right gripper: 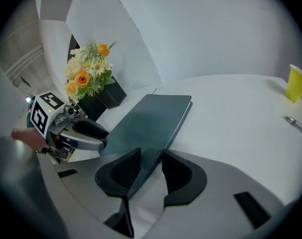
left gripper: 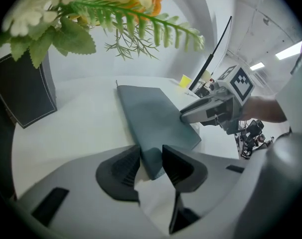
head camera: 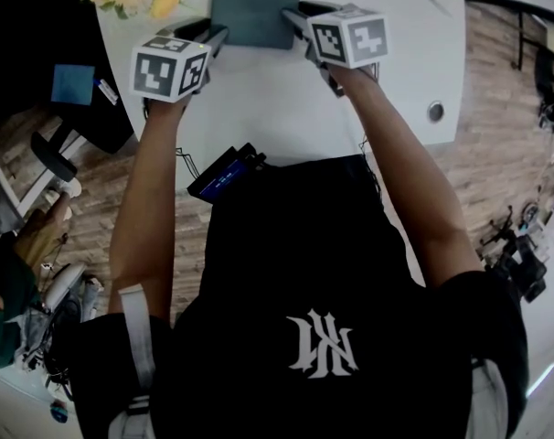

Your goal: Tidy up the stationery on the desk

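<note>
L claw (left gripper: pixel 151 153) + R claw (right gripper: pixel 151 157) tight on near corners of teal notebook (head camera: pixel 254 7).

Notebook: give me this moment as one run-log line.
notebook: lying on desk | left gripper: fingers closed on near-left corner | right gripper: fingers closed on near-right corner

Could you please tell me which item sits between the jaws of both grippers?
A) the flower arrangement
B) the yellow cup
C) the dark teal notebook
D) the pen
C: each gripper view shows a near corner of the dark teal notebook between the jaws of the left gripper and the right gripper.
</note>
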`<action>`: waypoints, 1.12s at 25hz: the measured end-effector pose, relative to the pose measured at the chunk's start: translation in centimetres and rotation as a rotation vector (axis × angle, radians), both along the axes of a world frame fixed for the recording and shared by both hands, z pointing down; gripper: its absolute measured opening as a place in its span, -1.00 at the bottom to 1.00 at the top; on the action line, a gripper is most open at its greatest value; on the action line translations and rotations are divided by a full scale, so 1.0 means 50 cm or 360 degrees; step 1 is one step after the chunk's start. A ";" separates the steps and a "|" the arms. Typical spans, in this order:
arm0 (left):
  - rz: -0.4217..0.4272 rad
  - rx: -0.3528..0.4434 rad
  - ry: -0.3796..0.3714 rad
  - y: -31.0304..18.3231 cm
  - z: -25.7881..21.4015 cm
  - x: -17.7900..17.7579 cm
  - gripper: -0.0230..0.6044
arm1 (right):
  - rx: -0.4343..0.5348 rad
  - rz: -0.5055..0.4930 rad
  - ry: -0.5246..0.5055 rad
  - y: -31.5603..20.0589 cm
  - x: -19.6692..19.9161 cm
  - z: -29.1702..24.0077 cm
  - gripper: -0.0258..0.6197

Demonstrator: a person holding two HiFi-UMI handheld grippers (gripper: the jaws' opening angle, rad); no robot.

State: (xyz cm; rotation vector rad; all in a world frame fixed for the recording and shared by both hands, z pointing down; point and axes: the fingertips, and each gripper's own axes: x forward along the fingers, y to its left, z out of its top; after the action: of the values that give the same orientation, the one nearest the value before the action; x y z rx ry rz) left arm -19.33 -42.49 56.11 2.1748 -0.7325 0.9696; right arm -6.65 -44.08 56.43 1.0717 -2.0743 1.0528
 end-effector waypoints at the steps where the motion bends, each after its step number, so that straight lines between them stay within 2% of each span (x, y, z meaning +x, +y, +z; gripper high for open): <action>1: 0.0002 -0.0012 0.0007 0.005 0.004 0.000 -0.48 | 0.0001 -0.0011 0.0007 0.004 -0.001 0.003 -0.44; 5: -0.0013 -0.0065 0.0021 0.024 0.017 -0.008 -0.49 | 0.0004 -0.0074 0.0035 0.020 -0.009 0.015 -0.45; 11: 0.0019 -0.0139 -0.0041 0.068 0.051 -0.007 -0.50 | -0.0014 -0.0178 0.0060 0.060 -0.009 0.048 -0.45; 17: 0.0062 -0.0204 -0.0104 0.149 0.054 0.053 -0.51 | -0.0034 -0.0302 0.0077 0.124 0.049 0.050 -0.45; 23: 0.0032 -0.0212 -0.0131 0.240 0.042 0.126 -0.52 | -0.0037 -0.0388 0.0062 0.212 0.120 0.040 -0.45; 28: 0.0027 -0.0243 -0.0142 0.318 0.044 0.160 -0.52 | -0.0040 -0.0467 0.0058 0.273 0.151 0.043 -0.45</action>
State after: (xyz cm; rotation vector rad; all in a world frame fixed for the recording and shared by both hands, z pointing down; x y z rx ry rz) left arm -11.32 -26.57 58.33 2.0193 -0.6597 1.1009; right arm 0.89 -30.46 58.57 0.7388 -2.1042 0.9028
